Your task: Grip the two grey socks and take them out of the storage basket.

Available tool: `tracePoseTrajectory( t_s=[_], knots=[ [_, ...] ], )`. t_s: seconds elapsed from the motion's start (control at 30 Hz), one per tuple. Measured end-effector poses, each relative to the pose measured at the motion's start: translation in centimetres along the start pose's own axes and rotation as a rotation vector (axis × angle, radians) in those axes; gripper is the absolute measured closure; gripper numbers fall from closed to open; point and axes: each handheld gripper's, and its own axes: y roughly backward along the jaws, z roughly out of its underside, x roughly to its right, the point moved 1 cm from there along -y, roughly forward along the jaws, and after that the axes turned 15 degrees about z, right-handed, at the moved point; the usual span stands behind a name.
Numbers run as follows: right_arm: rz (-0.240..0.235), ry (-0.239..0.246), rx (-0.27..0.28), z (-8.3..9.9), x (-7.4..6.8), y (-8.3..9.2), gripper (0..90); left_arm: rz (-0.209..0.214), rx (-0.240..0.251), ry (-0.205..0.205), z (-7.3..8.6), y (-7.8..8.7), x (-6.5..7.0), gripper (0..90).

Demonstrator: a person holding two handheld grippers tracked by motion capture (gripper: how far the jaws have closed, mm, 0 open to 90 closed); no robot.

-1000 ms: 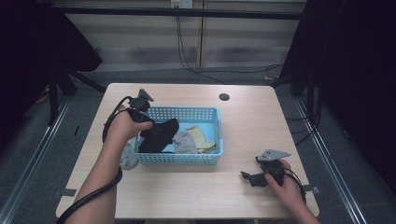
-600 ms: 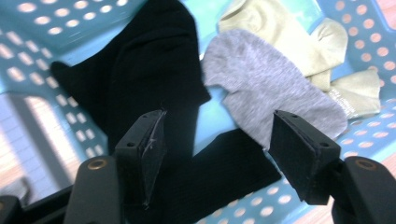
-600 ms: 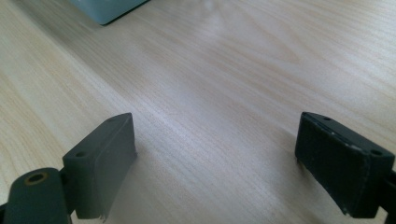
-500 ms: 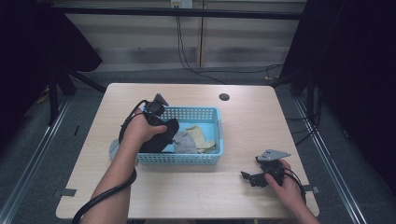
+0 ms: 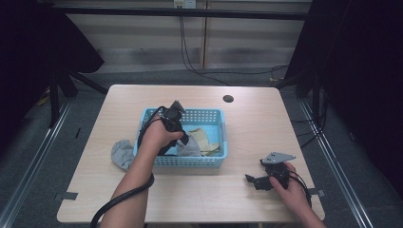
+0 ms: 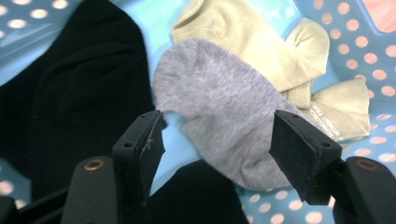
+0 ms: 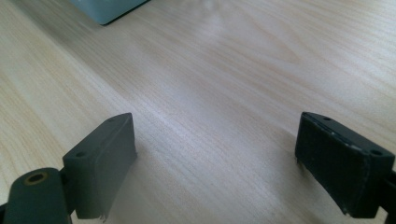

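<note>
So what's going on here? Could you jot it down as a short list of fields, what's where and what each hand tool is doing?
setting: wooden table
container: blue basket with perforated walls
in basket: grey sock, beige sock, black sock
outside basket: another grey sock, on the table by its left end
left gripper: reaching into the basket, jaws open above the grey sock, gripping nothing
right gripper: low over bare table, jaws open, nothing between them

In the high view, we see the hand cover the black sock and part of the grey sock. The small print on the beige sock is unreadable.
</note>
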Motion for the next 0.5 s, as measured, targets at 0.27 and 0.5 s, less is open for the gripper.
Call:
tracePoseTrajectory(
  t_s=[0.27, 0.5],
  knots=[
    [0.000, 0.002, 0.001, 0.0, 0.0, 0.0, 12.0, 0.015, -0.014, 0.000, -0.3, -1.6, 0.2, 34.2],
    [0.000, 0.003, 0.002, 0.0, 0.0, 0.0, 12.0, 0.022, -0.034, 0.007, -0.2, -3.0, 0.1, 34.3]
  ],
)
